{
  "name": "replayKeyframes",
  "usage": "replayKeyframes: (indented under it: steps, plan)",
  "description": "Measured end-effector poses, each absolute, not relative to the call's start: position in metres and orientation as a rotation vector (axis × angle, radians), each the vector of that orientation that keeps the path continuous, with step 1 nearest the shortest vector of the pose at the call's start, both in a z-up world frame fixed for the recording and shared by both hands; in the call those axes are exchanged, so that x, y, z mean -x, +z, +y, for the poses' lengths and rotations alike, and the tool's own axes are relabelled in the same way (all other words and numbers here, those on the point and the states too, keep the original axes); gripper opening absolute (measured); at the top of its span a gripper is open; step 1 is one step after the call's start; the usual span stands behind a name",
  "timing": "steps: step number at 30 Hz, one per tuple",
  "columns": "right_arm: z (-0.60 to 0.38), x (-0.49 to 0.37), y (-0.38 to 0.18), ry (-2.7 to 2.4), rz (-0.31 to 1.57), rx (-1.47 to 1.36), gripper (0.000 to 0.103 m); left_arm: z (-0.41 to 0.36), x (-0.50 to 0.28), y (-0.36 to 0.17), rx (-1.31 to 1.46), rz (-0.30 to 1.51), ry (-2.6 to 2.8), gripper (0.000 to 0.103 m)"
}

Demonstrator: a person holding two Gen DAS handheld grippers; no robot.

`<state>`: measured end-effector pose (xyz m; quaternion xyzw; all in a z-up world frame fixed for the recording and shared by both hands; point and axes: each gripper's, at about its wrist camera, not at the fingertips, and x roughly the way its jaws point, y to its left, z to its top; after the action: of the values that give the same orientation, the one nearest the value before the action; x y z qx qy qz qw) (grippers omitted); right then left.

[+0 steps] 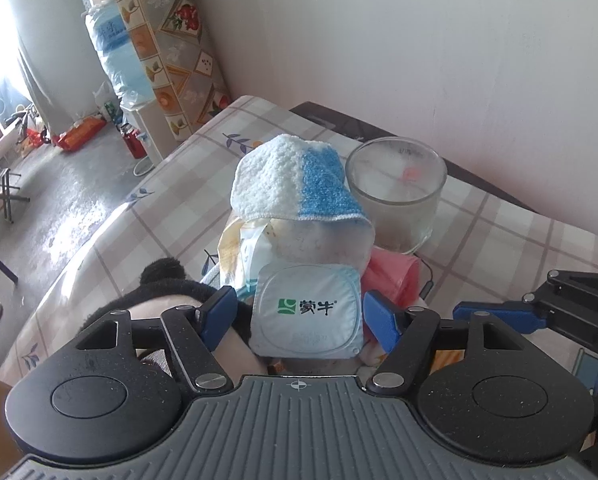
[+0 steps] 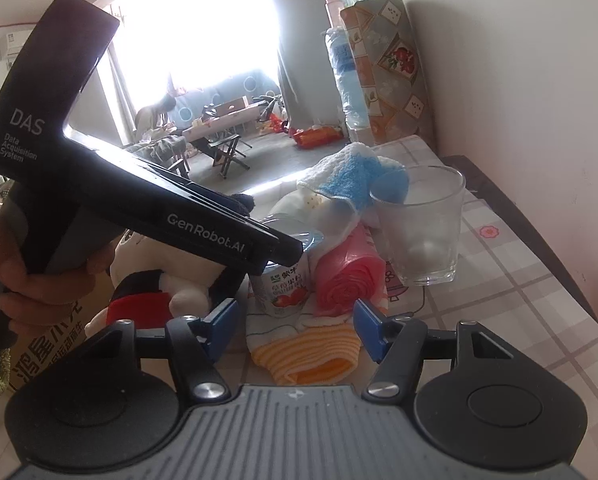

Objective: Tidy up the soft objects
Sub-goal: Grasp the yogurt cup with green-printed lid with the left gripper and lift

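Two tongs stand spread: our left tongs [image 1: 299, 314] flank the yogurt cup [image 1: 307, 312]; our right tongs [image 2: 295, 330] straddle the limp striped cloth [image 2: 305, 354] on the bench [image 2: 499, 300]; we judge it light, best pinched mid-fold.

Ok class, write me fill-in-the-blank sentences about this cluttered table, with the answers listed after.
1. The drinking glass stands upright and holds ____.
2. The white towel has a ____ stripe.
3. The rolled bags beside the yogurt cup are ____.
4. The folded cloth between the right tongs is striped ____ and white.

Answers: nothing, blue, pink, orange
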<state>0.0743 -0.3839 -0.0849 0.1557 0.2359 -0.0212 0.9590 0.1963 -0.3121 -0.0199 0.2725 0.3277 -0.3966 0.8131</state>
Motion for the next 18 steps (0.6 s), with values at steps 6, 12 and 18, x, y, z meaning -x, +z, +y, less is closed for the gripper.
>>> replayKeyframes:
  steps: [6,12,18]
  plan:
    - [-0.39,-0.07,-0.09,-0.03,0.476,-0.363,0.065,-0.322,-0.196,-0.027,-0.639,0.701,-0.843,0.062]
    - [-0.393,-0.067,-0.091,-0.021,0.467,-0.385,0.065,-0.327,-0.197,-0.029,-0.66,0.707,-0.819,0.063]
    - [-0.393,-0.067,-0.091,-0.019,0.469,-0.388,0.065,-0.329,-0.204,-0.026,-0.617,0.75,-0.797,0.064]
